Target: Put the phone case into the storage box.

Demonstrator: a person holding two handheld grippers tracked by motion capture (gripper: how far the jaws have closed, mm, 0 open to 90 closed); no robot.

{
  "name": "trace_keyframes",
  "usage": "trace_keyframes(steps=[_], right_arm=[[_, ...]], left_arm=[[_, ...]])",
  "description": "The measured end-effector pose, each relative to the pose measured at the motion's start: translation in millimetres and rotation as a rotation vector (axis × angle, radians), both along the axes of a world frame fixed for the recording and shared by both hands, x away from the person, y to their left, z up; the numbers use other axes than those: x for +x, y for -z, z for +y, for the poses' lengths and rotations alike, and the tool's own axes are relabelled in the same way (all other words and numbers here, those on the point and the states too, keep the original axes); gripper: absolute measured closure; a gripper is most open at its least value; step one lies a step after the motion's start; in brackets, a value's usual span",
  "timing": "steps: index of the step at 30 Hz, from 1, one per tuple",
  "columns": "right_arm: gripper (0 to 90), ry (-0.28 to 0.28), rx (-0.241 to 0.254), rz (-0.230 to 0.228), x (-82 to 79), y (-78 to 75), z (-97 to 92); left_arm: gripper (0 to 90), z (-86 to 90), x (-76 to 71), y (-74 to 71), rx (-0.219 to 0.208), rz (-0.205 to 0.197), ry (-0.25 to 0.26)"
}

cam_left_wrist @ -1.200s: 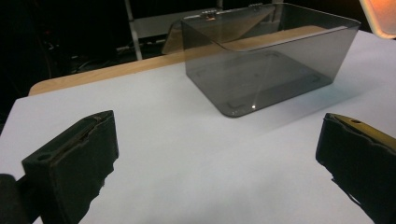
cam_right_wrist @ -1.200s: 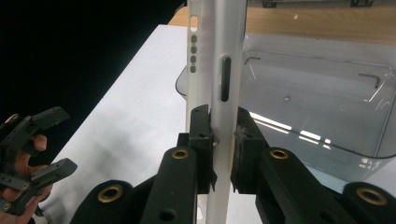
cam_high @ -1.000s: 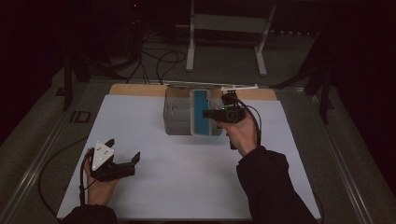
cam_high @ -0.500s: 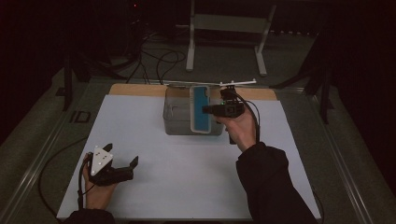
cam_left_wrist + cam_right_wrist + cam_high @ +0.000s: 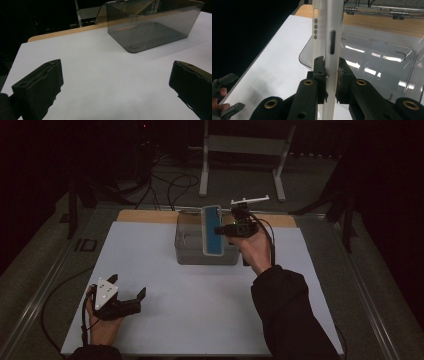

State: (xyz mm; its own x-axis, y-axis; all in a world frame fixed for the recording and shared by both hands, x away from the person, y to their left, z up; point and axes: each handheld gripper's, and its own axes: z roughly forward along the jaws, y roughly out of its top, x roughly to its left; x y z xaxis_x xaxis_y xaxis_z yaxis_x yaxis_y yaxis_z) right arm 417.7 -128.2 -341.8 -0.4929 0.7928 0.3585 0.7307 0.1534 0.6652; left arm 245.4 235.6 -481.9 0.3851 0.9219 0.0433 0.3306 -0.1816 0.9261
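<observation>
A blue phone-shaped slab [image 5: 212, 230] with a pale translucent rim stands on edge above a clear grey plastic box [image 5: 187, 245] at the far middle of the white sheet. My right gripper [image 5: 223, 230] comes in from the right and is shut on the slab's long side. In the right gripper view the jaws [image 5: 332, 67] pinch the pale rim [image 5: 333, 25], with the box's glossy floor [image 5: 374, 62] behind. My left gripper [image 5: 127, 286] rests near the sheet's front left corner, open, with nothing between its fingers [image 5: 116, 63]. The box [image 5: 150, 30] lies ahead of it.
A white sheet [image 5: 150, 270] covers the table, with a wooden strip [image 5: 145, 216] along its far edge. The box's lid hangs open on hinges [image 5: 398, 16] at the back. A metal stand [image 5: 240, 142] and cables [image 5: 175, 185] lie on the floor beyond.
My right gripper has carried the slab a little up and farther back over the box. The left gripper has stayed about where it was.
</observation>
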Motion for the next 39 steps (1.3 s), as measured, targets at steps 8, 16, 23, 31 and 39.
trace_keyframes(steps=[8,16,23,31,39], right_arm=[[81.4,0.012,-0.004,0.024,11.4,2.0,4.0],[81.4,0.026,-0.013,0.041,21.0,3.6,2.2],[81.4,0.042,-0.038,0.042,30.5,3.8,0.6],[81.4,0.068,-0.053,0.042,38.5,0.9,0.5],[81.4,0.088,-0.067,0.056,47.5,1.7,0.6]], left_arm=[[0.1,0.3,0.0,0.0,-0.001,0.000,-0.003],[0.1,0.1,0.0,0.2,-0.006,0.004,-0.005],[0.1,0.9,-0.8,-0.8,-0.017,-0.001,-0.008],[0.1,2.3,-0.1,-0.6,-0.026,0.000,-0.009],[0.1,2.1,0.1,-0.6,-0.024,0.001,-0.006]])
